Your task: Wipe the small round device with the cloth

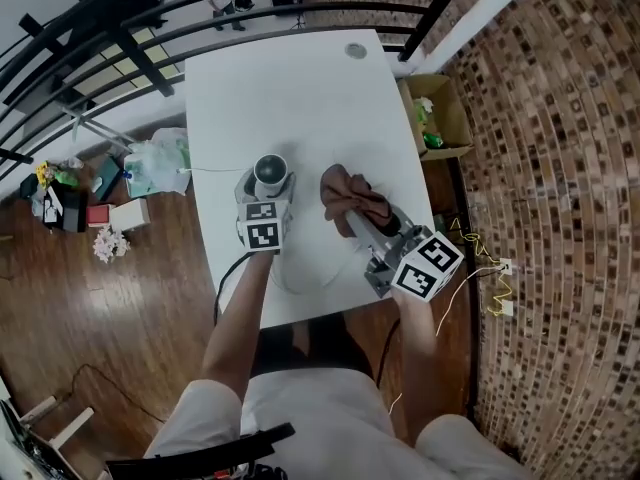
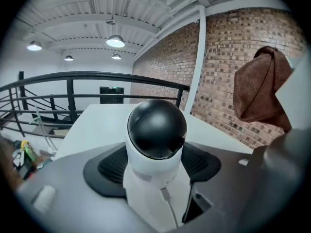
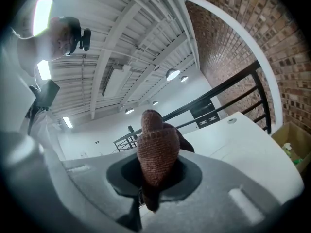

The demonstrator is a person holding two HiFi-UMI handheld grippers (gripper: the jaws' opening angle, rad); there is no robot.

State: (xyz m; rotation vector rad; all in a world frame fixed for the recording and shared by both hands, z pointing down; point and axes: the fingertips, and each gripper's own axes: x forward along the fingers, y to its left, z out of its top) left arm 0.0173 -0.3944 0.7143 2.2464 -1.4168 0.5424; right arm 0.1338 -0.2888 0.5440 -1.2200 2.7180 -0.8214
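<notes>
The small round device point(image 2: 156, 130), a white body with a black dome head, sits between the two jaws of the left gripper point(image 1: 268, 190). In the left gripper view the dark pads point(image 2: 109, 169) lie against the white body on both sides, so the jaws stand wide but closed on the device. A thin white cable point(image 2: 170, 210) goes out from the back of the body toward the camera. In the head view the device point(image 1: 270, 171) is over the middle part of the white table point(image 1: 300, 88), a little nearer to its left edge. I cannot tell if it stands on the table or is lifted from it.

Just beside it, toward the right edge, the right gripper point(image 1: 352, 213) pinches the brown cloth point(image 1: 350, 196). In the right gripper view the cloth point(image 3: 156, 154) stands up as a bunched roll between the pressed jaws and hangs a little below them. The left gripper view shows the same cloth point(image 2: 260, 89) hanging to the right of the device, near it but apart from it.

A white cable point(image 1: 300, 280) lies in a loop on the table near the front edge. A round grommet point(image 1: 356, 50) sits near the far edge.

On the floor, at the right edge of the table, stands an open cardboard box point(image 1: 455, 118) with green and white things point(image 1: 427, 118) inside. On the floor at the left lies a plastic bag point(image 1: 160, 163); its content is not clear.
</notes>
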